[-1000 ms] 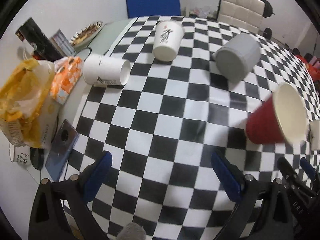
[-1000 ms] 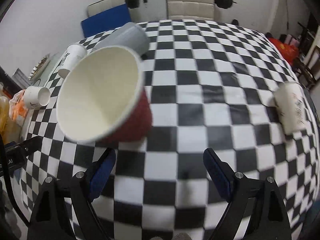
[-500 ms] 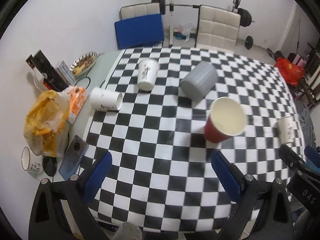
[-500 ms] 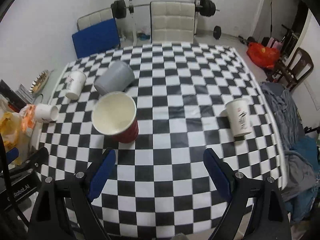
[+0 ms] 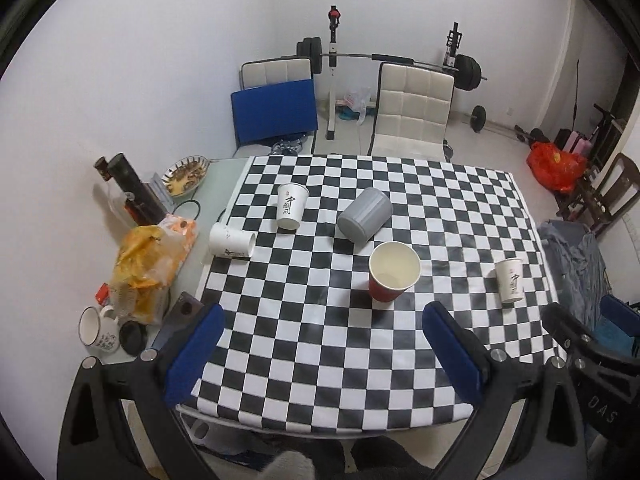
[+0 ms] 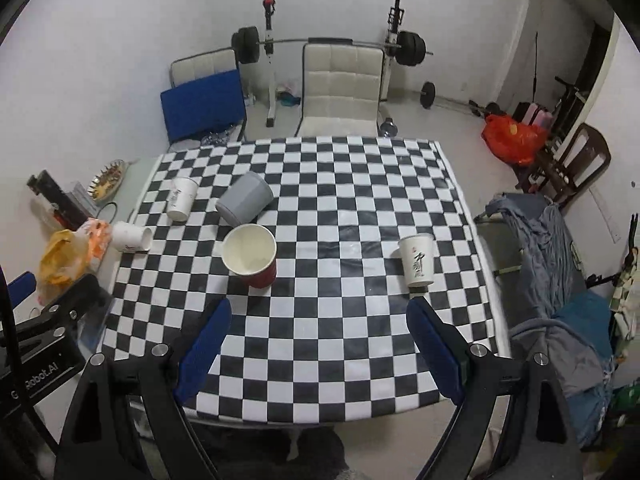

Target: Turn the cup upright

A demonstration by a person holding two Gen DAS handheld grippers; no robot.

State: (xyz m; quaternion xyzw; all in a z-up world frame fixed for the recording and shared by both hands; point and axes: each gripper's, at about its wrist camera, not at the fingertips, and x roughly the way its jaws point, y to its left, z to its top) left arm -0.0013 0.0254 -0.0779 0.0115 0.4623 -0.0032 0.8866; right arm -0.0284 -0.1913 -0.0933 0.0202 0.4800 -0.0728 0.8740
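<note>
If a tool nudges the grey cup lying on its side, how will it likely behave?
The grey cup lies on its side on the checked tablecloth, so it would probably roll, curving because it tapers. It looks like stiff ribbed plastic, likely light, sliding easily.

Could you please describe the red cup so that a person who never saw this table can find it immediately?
Start from the table with the black-and-white checkered cloth. Near its middle, just in front of the grey ribbed plastic cup lying on its side, stands the red paper cup with a cream inside. It is the only red cup; the others on the cloth are white or grey, and it stands upright with its mouth open to the top.
</note>
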